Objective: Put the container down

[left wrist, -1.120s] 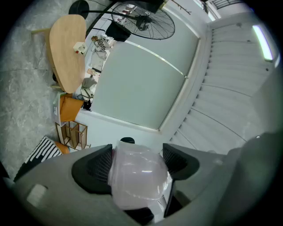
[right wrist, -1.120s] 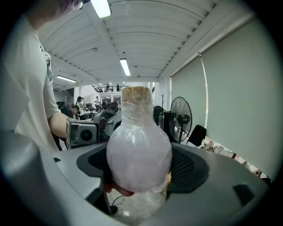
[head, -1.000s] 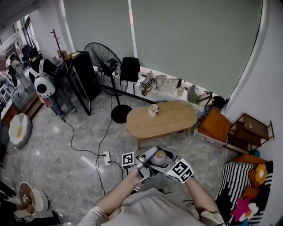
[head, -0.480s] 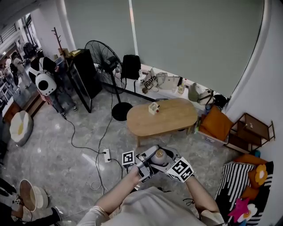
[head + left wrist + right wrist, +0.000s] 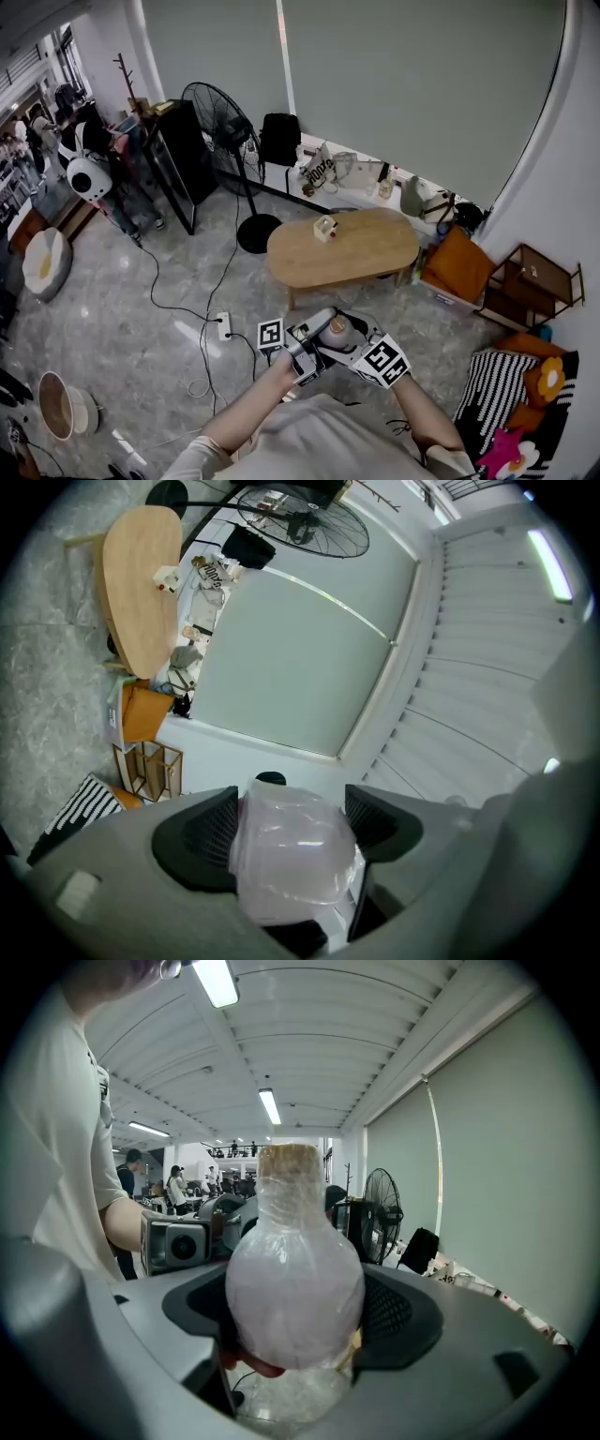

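A clear, bulb-shaped container [image 5: 336, 331] with a tan top is held up close in front of the person's chest, well above the floor. My left gripper [image 5: 313, 343] grips it from the left and my right gripper [image 5: 351, 341] from the right. The left gripper view has the container's rounded body [image 5: 295, 853] pressed between the dark pads [image 5: 200, 834]. The right gripper view shows the container [image 5: 293, 1279] upright between the jaws, its tan top [image 5: 288, 1162] pointing up, with the left gripper [image 5: 178, 1241] just behind it.
An oval wooden table [image 5: 366, 258] stands ahead with a small box [image 5: 325, 228] on it. A standing fan [image 5: 217, 122] and a black cabinet [image 5: 178, 155] are at the back left. A power strip [image 5: 223, 326] and cables lie on the floor. A wooden shelf [image 5: 530, 281] stands at right.
Both grippers keep the same hold on the container. The head view has drifted slightly, so the room has shifted a little in frame.
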A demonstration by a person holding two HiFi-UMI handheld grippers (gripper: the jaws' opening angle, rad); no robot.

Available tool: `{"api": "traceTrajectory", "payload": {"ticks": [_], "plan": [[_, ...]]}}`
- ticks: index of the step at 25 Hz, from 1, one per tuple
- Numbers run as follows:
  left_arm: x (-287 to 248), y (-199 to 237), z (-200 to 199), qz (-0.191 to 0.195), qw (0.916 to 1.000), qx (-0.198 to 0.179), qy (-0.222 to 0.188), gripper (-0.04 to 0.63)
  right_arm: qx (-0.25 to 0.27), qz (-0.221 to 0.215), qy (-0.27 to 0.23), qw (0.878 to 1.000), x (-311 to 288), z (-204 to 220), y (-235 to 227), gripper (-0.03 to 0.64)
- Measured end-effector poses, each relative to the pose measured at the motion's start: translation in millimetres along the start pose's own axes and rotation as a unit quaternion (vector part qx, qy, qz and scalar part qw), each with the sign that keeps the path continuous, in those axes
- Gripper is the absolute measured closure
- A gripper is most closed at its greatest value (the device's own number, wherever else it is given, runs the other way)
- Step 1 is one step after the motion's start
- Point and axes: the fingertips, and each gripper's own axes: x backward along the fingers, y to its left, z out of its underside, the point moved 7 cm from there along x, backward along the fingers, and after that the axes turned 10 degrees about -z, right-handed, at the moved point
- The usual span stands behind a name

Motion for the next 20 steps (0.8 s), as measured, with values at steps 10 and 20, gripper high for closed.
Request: {"api": "traceTrajectory", "payload": {"ticks": [10, 20], "plan": [[-31.5, 11.3, 4.4, 0.007, 0.9996, -0.023, -0.011, 0.244, 0.013, -0.014, 0.001, 1.000, 26.3, 11.9, -21.3, 0.225], [-42.6, 20.1, -9.9, -0.006, 0.9994, -0.021, -0.026, 0.244, 0.009, -0.028, 0.001, 1.000, 24.5, 17.6, -42.7, 0.225]]}}
